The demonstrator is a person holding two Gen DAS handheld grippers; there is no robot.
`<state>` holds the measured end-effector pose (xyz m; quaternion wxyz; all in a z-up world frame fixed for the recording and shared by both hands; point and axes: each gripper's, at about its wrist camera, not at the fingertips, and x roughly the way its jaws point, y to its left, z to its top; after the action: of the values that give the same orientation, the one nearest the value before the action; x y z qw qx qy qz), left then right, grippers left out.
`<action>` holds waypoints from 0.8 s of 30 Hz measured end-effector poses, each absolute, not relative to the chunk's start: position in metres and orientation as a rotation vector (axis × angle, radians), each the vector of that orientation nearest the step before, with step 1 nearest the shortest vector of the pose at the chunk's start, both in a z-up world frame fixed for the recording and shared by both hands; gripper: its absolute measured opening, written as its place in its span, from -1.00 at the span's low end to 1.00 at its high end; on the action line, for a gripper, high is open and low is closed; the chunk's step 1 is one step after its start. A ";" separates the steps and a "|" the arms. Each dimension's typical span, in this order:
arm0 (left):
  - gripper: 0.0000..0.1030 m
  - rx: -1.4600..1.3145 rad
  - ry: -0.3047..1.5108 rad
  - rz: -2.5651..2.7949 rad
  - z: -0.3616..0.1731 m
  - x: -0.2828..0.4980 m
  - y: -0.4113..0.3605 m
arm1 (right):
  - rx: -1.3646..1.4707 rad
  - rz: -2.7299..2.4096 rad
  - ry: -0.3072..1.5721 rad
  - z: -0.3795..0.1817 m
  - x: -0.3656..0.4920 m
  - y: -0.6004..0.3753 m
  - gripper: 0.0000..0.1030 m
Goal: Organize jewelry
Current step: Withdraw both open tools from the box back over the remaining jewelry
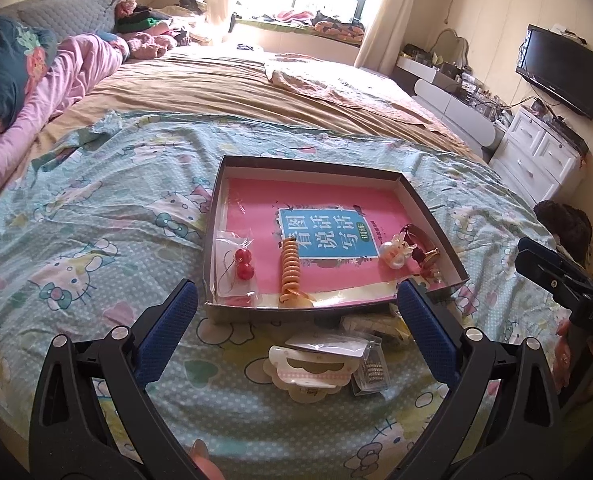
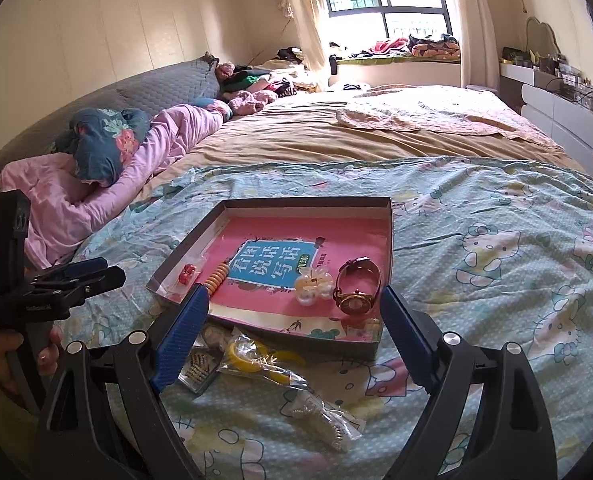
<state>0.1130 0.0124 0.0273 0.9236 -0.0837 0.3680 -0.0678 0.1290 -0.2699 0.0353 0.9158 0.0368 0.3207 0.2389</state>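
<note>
Four items in tray [image 1: 432, 208]; packets [image 1: 328, 356] outside.

1. Left gripper [image 1: 296, 294]: matte black plastic arms with triangular cut-outs, round silver screws, textured blue finger pads [image 1: 168, 328].
2. Right gripper [image 2: 296, 312]: identical black frame, blue pads.
3. Yellow-green sleeve [image 2: 0, 412].

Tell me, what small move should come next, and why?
Probably lower the open right gripper onto the yellow packet lying just outside the box. Watch, pearl flower and orange coil already sit inside; both grippers are empty.
</note>
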 end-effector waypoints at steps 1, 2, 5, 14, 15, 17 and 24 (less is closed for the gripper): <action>0.81 -0.173 0.753 -0.140 0.028 0.111 0.013 | 0.074 0.493 0.658 0.036 0.128 -0.270 0.67; 0.81 -0.173 0.750 -0.139 0.029 0.110 0.013 | 0.073 0.495 0.656 0.037 0.126 -0.270 0.67; 0.81 -0.172 0.743 -0.136 0.032 0.106 0.014 | 0.067 0.500 0.653 0.039 0.121 -0.269 0.67; 0.81 -0.162 0.733 -0.121 0.035 0.095 0.015 | 0.053 0.522 0.654 0.041 0.110 -0.265 0.67; 0.81 -0.160 0.734 -0.118 0.035 0.094 0.015 | 0.051 0.526 0.656 0.041 0.109 -0.264 0.67; 0.81 -0.156 0.736 -0.114 0.034 0.092 0.015 | 0.047 0.532 0.659 0.040 0.107 -0.262 0.67; 0.81 -0.132 0.752 -0.113 0.027 0.084 0.011 | 0.023 0.552 0.678 0.036 0.098 -0.255 0.67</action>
<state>0.0841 0.0110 0.0274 0.9264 -0.0643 0.3668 -0.0550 0.0981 -0.2551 0.0355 0.9060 0.0111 0.3282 0.2671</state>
